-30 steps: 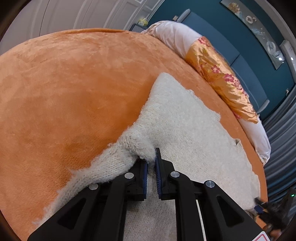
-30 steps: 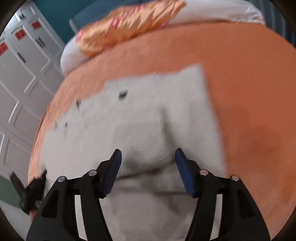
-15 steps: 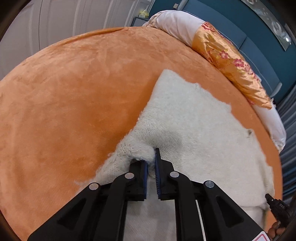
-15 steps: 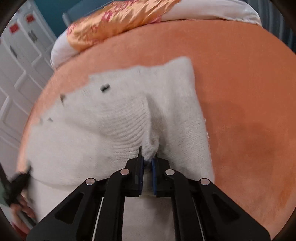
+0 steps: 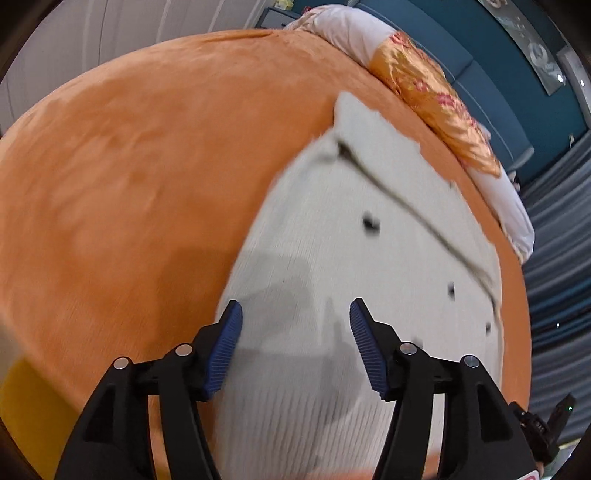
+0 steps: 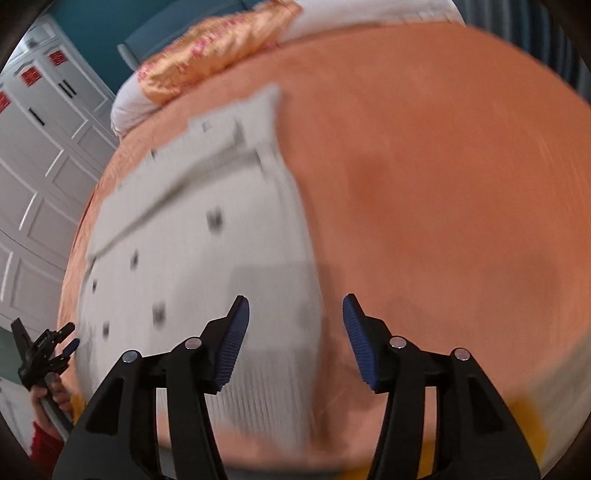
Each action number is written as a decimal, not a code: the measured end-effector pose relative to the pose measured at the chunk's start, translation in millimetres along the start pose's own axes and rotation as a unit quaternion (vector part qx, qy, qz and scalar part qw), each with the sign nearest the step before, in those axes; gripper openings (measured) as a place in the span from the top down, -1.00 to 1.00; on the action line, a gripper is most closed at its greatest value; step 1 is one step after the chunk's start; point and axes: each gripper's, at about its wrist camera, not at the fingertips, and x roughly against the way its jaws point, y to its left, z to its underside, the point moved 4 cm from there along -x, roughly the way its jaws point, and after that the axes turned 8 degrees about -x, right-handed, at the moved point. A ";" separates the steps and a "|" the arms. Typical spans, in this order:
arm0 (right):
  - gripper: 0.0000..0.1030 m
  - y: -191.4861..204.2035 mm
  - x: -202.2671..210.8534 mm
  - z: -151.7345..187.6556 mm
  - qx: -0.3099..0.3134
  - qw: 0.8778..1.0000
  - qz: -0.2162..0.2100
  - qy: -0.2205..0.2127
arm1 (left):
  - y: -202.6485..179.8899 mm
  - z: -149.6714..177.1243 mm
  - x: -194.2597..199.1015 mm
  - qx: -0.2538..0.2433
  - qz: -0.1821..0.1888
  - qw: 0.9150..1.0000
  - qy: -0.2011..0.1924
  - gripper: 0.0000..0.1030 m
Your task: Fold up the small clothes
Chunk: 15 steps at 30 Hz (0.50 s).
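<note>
A small white knitted garment (image 5: pixel 354 266) with dark buttons lies flat on the orange bed cover (image 5: pixel 147 166); a folded layer's edge crosses its far part. It also shows in the right wrist view (image 6: pixel 207 251). My left gripper (image 5: pixel 295 347) is open and empty above the garment's near left part. My right gripper (image 6: pixel 295 343) is open and empty above the garment's right edge. Both views are blurred by motion.
A gold floral pillow (image 5: pixel 436 99) and a white pillow (image 5: pixel 347 33) lie at the bed's far edge. White cupboard doors (image 6: pixel 33 155) stand at the left of the right wrist view. The left gripper and hand (image 6: pixel 44 354) show at its lower left.
Both grippers were shut on pinches of the garment half a second ago; now both have opened, let go and pulled back. The garment lies flatter, with a folded layer on top.
</note>
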 end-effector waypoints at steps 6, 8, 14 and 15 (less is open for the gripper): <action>-0.12 7.2 -3.7 58.2 -0.027 0.998 -0.036 0.046 | -9.2 41.2 25.9 -0.025 -0.020 0.999 0.015 -0.32; -0.13 11.1 -8.3 64.5 -0.033 0.997 -0.044 0.050 | -3.6 51.2 28.8 -0.007 -0.024 1.000 0.019 -0.32; -0.18 13.7 -20.6 63.5 -0.080 0.993 -0.076 0.041 | 11.2 65.4 26.6 0.055 0.009 0.998 0.025 -0.32; -0.18 12.2 -24.1 60.4 -0.091 0.992 -0.080 0.040 | 10.6 65.8 25.3 0.058 0.012 0.998 0.028 -0.32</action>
